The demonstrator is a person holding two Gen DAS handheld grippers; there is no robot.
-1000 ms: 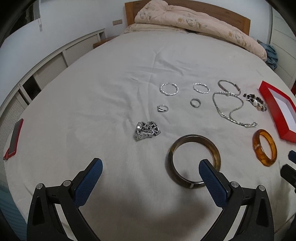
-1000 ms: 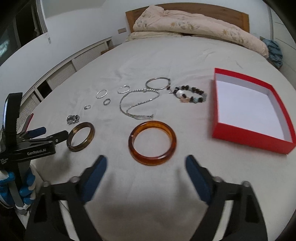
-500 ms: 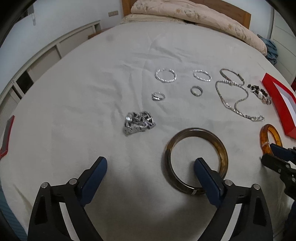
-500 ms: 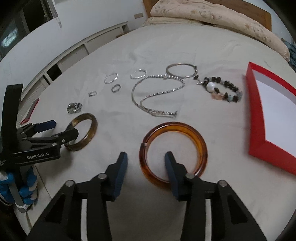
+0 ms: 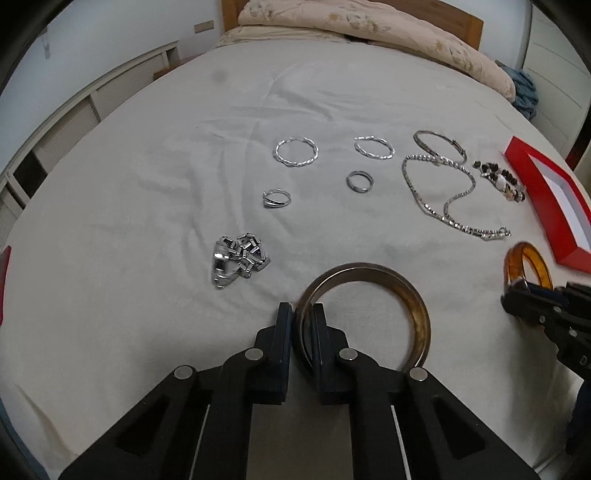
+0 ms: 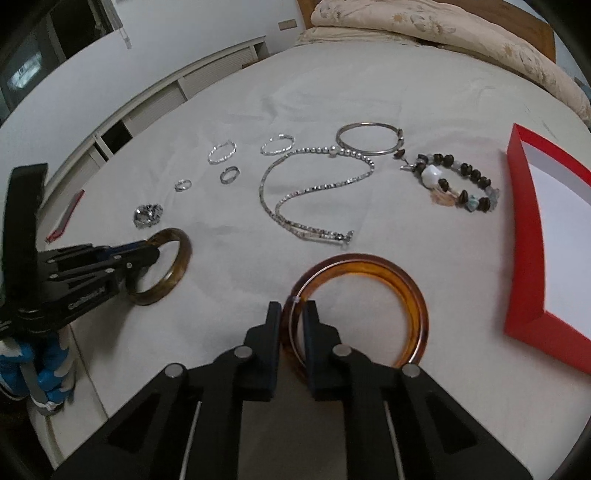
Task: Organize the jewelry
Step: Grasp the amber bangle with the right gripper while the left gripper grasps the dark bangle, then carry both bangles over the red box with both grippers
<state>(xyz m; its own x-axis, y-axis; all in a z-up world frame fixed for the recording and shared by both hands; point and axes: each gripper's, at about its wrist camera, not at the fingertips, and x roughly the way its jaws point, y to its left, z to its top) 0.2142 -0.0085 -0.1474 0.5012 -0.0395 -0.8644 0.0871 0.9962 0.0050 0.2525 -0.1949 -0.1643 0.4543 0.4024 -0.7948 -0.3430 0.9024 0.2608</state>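
My left gripper [image 5: 302,322] is shut on the near left rim of a dark brown bangle [image 5: 413,302] that lies on the white bedsheet; it also shows in the right wrist view [image 6: 173,273]. My right gripper [image 6: 293,322] is shut on the near left rim of an amber bangle [image 6: 406,288], also seen in the left wrist view [image 5: 528,258]. A red box [image 6: 524,236] with a white inside lies open at the right. A silver chain necklace [image 6: 314,192], a beaded bracelet [image 6: 454,181], a thin silver bangle [image 6: 369,138], silver hoops, rings and a crumpled metal watch band [image 5: 236,258] lie beyond.
The jewelry lies on a bed with a white sheet [image 5: 147,184]. A folded quilt [image 5: 369,26] and a wooden headboard are at the far end. A red phone [image 6: 64,218] lies near the left edge. White cabinets run along the left wall.
Both grippers have moved down and closed. The left one has shut on the brown bangle's rim, the right one on the amber bangle's rim.
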